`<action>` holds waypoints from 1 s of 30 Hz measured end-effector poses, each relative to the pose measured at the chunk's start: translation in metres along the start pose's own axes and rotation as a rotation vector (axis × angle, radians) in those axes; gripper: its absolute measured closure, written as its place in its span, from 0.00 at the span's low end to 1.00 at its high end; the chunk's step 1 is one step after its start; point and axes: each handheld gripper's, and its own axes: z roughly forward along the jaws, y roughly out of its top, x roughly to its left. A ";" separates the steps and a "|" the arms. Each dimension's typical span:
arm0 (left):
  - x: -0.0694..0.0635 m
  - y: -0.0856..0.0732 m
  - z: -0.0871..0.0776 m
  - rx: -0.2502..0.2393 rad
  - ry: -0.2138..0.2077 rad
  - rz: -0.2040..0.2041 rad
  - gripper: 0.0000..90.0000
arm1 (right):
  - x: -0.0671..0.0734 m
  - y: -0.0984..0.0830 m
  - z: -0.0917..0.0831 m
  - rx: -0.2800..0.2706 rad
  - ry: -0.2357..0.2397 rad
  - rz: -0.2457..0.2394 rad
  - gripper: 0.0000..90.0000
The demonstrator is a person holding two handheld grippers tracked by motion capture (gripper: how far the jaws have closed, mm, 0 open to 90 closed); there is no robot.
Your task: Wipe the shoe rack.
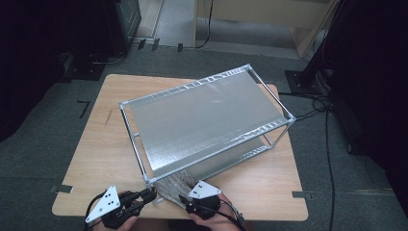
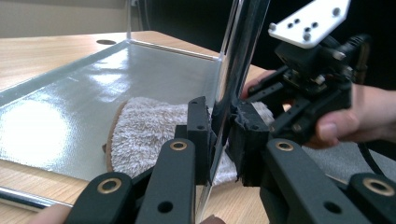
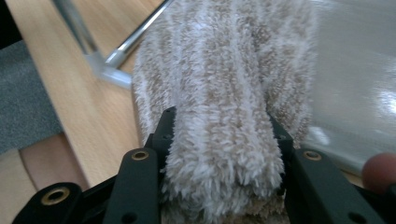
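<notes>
Left gripper (image 2: 219,140) jaws clamping upright silver metal corner post (image 2: 236,70) of two-tier rack. Right gripper (image 3: 219,154) jaws squeezing fluffy beige-white striped towel (image 3: 224,93), its far end lying on lower shelf (image 2: 70,102) ahead. Risk: towel snagging on post, dragging rack across wooden table (image 1: 91,144).

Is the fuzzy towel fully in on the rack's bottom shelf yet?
Partly in: the towel lies across the lower shelf edge, its near end bunched between the right gripper fingers.

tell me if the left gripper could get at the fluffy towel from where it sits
Probably not as it stands: the left gripper is shut on the rack's corner post, so it would have to let go first. The towel lies just behind that post.
</notes>
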 end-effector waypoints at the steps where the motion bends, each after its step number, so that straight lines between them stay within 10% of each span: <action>1: 0.000 0.000 0.000 0.001 -0.003 0.000 0.88 | -0.004 0.000 -0.001 0.001 -0.005 -0.001 0.67; 7: 0.000 -0.001 -0.001 0.000 -0.012 0.003 0.88 | -0.041 0.000 -0.011 0.004 -0.106 0.053 0.67; 20: 0.001 -0.002 -0.003 0.000 -0.018 0.000 0.88 | -0.155 -0.021 -0.045 -0.038 -0.476 0.377 0.67; 27: 0.001 -0.002 -0.003 0.000 -0.020 -0.004 0.88 | -0.182 -0.030 -0.053 -0.053 -0.583 0.472 0.67; 30: 0.001 -0.001 -0.002 -0.002 -0.020 -0.012 0.88 | -0.168 -0.029 -0.048 -0.022 -0.574 0.398 0.68</action>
